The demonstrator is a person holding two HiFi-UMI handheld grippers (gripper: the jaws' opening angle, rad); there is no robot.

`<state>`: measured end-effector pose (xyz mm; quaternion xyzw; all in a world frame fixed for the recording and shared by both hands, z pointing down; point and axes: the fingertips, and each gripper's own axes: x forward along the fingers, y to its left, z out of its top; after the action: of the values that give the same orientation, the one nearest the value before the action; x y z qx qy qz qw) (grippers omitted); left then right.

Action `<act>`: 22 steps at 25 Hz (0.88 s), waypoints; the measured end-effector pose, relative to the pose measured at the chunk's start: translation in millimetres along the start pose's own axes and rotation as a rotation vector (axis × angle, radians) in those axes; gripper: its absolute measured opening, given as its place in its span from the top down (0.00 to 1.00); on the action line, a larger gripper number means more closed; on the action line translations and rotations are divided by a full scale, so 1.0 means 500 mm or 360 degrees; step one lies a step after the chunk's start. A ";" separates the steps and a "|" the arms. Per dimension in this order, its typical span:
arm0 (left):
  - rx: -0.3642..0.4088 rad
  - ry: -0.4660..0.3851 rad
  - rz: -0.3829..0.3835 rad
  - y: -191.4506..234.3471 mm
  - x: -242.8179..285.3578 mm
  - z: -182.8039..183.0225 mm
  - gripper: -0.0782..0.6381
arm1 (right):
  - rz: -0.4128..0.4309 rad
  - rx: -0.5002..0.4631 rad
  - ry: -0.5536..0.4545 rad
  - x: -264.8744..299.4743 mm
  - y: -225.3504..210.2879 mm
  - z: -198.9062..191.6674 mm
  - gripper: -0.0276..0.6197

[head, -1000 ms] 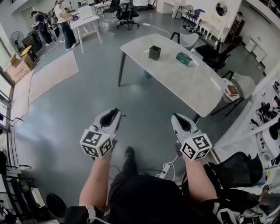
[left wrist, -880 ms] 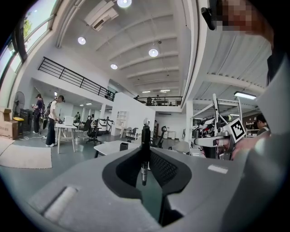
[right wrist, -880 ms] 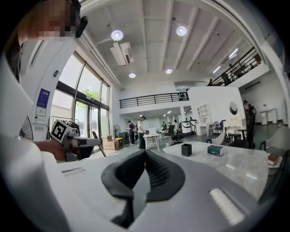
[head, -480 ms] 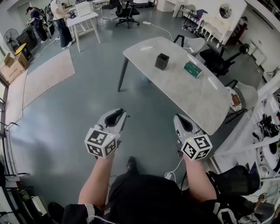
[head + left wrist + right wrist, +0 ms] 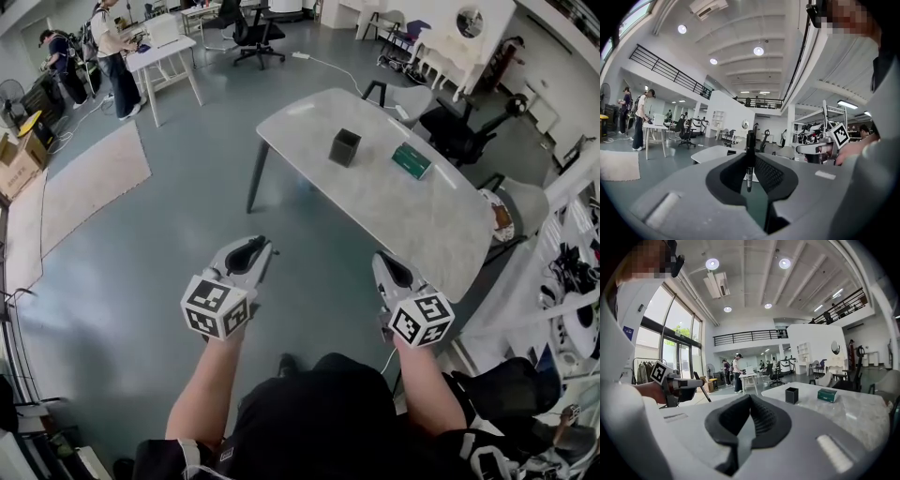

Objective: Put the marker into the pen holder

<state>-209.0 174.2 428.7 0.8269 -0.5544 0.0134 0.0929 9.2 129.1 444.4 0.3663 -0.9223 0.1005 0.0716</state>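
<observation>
A black marker stands upright between the jaws of my left gripper, which is shut on it. From the head view the left gripper hangs over the grey floor, well short of the table. The pen holder, a black square cup, stands on the pale table ahead, and it shows as well in the right gripper view. My right gripper is held level beside the left one, shut with nothing in it.
A green box lies on the table right of the pen holder. Chairs stand round the table's far and right sides. A rug lies at the left, with people at a white desk behind it.
The scene has shifted as the person walks toward the table. Both grippers keep the same pose, the marker still in the left one.
</observation>
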 end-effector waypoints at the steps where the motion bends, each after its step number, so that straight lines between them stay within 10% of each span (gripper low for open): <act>1: -0.0007 -0.0003 -0.0005 0.003 0.007 0.002 0.81 | -0.0006 0.0001 0.0000 0.004 -0.007 0.003 0.95; 22: 0.0026 0.0098 -0.0051 0.075 0.482 0.034 0.81 | 0.0028 0.0044 -0.0092 0.243 -0.370 0.078 0.95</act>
<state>-152.2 -62.9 447.4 0.8356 -0.5378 0.0419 0.1036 47.0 -92.0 456.2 0.3620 -0.9256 0.1034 0.0390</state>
